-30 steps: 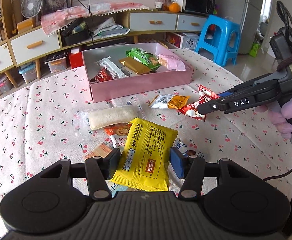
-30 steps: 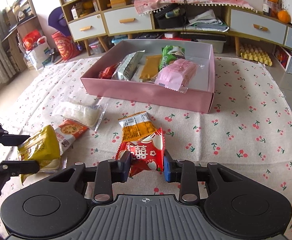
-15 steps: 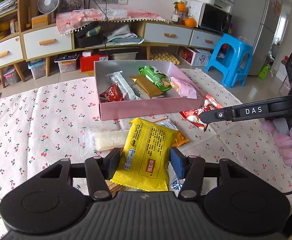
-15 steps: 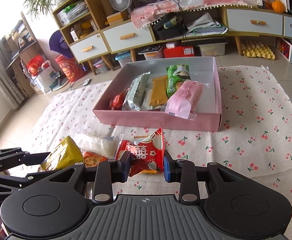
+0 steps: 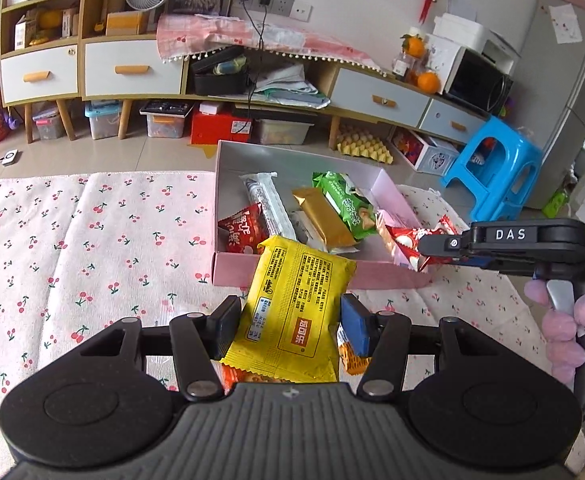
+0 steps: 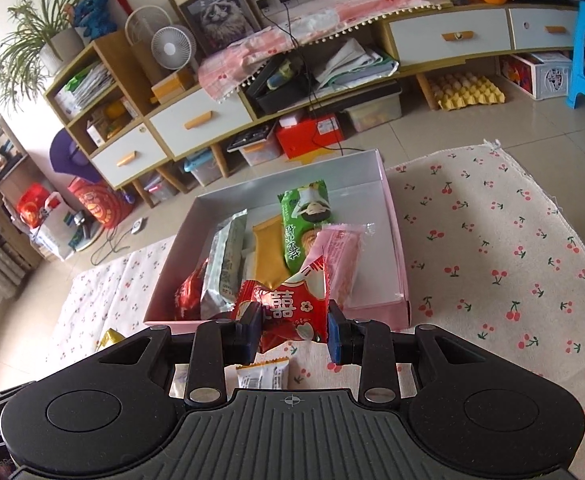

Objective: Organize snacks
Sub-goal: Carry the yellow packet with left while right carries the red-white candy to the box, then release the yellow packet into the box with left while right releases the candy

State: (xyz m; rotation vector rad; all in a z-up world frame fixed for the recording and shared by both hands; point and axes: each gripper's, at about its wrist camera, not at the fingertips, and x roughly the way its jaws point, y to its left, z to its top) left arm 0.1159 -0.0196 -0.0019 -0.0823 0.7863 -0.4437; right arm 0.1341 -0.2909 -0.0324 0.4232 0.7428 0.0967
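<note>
My left gripper [image 5: 288, 326] is shut on a yellow snack packet [image 5: 296, 304], held above the cherry-print cloth just before the pink box's near wall [image 5: 236, 268]. My right gripper [image 6: 294, 334] is shut on a red snack packet [image 6: 292, 304] at the box's near edge [image 6: 376, 314]; from the left wrist camera that gripper [image 5: 432, 246] comes in from the right with the red packet [image 5: 406, 240] over the box's near right corner. Inside the box lie a green packet [image 6: 304, 224], a gold one [image 6: 268, 252], a silver one [image 6: 228, 260], a pink one [image 6: 342, 256] and a red one [image 5: 242, 232].
A white-and-orange packet [image 6: 262, 374] lies on the cloth under my right gripper, and an orange packet [image 5: 350, 358] shows beneath my left one. A low cabinet with drawers [image 5: 132, 68] and storage bins stands behind the table, a blue stool [image 5: 492, 172] to the right.
Both grippers have lifted their packets off the cloth and carried them toward the pink box, rolling as they went. The loose packets on the cloth have dropped below the views.
</note>
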